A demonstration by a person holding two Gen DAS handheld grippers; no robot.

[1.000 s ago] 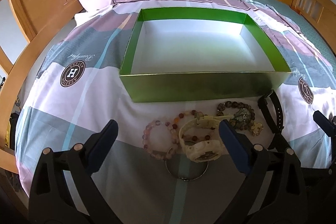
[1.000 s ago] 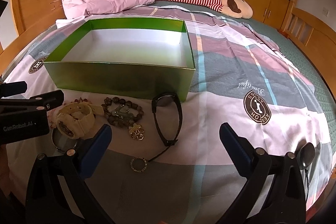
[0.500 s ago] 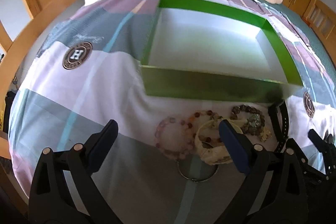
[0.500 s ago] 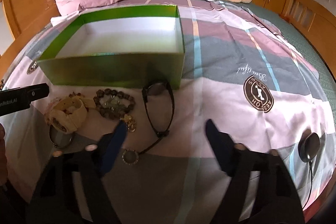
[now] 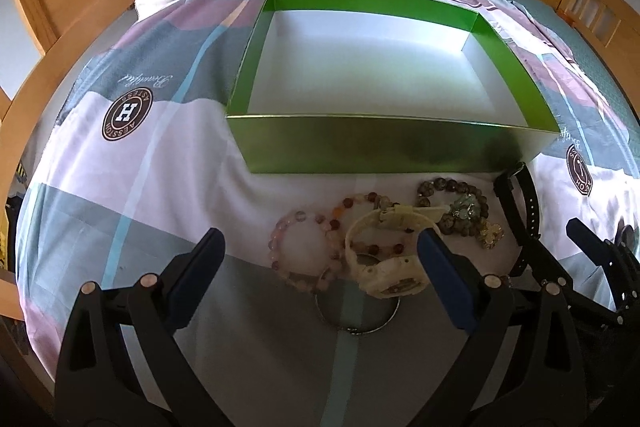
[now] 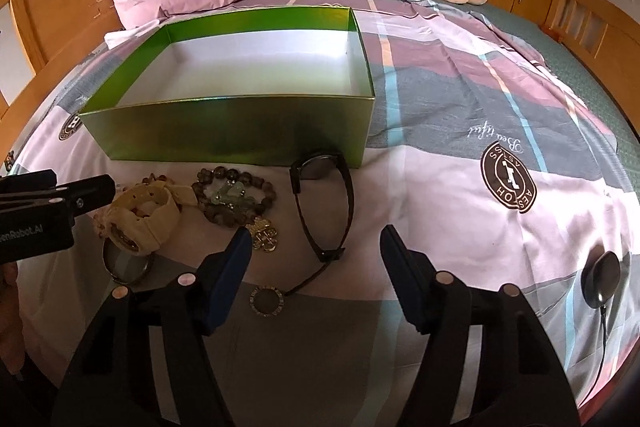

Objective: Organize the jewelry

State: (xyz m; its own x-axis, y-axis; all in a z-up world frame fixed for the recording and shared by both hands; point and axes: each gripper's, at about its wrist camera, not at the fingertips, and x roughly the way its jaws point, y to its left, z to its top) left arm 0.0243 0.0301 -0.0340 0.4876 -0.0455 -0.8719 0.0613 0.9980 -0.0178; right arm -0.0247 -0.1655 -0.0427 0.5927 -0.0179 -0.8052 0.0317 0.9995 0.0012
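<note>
- Jewelry is lying in a loose cluster on the bedspread point(image 6: 460, 131), just in front of the near wall of the green box point(image 5: 384, 147), whose white floor is showing nothing inside.
- The black watch point(image 6: 324, 203) is sitting straight ahead of the right gripper point(image 6: 316, 259), its strap running lengthwise away from the fingers toward the box (so the jaws would be closing across it).
- The right gripper is hovering low with fingers spread and nothing between them; it looks the nearer one to this watch.
- The left gripper point(image 5: 320, 259) is likewise hanging released and empty, its gap framing the pink bead bracelet point(image 5: 306, 251) and the cream watch point(image 5: 386, 255), which are overlapping.
</note>
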